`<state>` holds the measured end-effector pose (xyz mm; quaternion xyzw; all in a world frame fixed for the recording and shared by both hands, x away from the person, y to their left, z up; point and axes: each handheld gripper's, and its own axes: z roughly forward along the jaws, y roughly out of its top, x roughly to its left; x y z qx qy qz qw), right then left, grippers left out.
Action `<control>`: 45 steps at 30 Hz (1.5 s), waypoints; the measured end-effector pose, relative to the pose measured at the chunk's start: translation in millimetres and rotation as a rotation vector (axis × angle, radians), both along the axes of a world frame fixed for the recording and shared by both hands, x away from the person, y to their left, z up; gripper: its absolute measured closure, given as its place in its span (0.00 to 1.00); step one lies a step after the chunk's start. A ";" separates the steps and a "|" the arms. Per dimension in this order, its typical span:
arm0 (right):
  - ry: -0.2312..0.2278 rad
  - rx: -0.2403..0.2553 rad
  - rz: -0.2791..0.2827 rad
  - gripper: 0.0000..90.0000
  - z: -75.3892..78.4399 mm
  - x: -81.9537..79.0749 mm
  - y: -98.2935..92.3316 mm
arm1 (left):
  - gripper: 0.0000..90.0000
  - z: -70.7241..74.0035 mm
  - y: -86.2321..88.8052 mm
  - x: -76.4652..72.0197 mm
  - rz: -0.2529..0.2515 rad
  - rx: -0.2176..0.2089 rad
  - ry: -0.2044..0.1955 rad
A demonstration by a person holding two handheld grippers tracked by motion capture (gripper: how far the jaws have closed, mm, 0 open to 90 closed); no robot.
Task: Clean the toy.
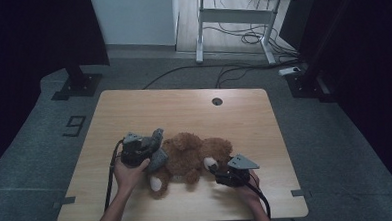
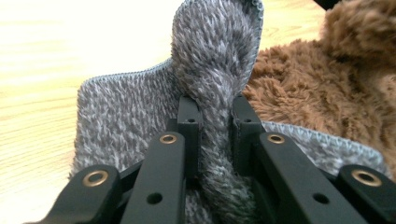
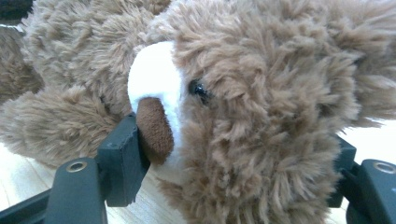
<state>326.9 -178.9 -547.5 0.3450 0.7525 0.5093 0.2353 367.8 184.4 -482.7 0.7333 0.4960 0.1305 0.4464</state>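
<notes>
Teddy bear (image 3: 261, 116) head sits clamped between right jaws; left jaws pinch grey cloth (image 2: 215, 70).

Teddy bear (image 1: 188, 158) lying mid-table (image 1: 184, 108), near front edge; cloth (image 1: 157, 151) at bear's left.

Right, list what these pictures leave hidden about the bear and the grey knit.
- Teddy bear: its underside, high view, pressed to the table.
- Grey knit piece: its lower part, left gripper view, behind the left gripper; what garment it is stays unclear.
- Bear's far eye: right gripper view, hidden behind its own head, held by the right gripper.
</notes>
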 end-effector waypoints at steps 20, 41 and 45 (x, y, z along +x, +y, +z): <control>0.007 0.010 0.000 0.31 -0.1 1.2 -1.7 | 0.86 106.7 -106.5 -0.3 -0.222 -0.019 -0.209; 0.010 0.008 -0.010 0.31 -0.2 0.7 -0.7 | 0.86 30.6 -198.3 -0.2 -0.344 0.178 -0.095; 0.013 0.014 -0.011 0.31 -0.2 1.3 -1.1 | 0.86 30.4 -168.8 1.7 -0.275 0.212 -0.098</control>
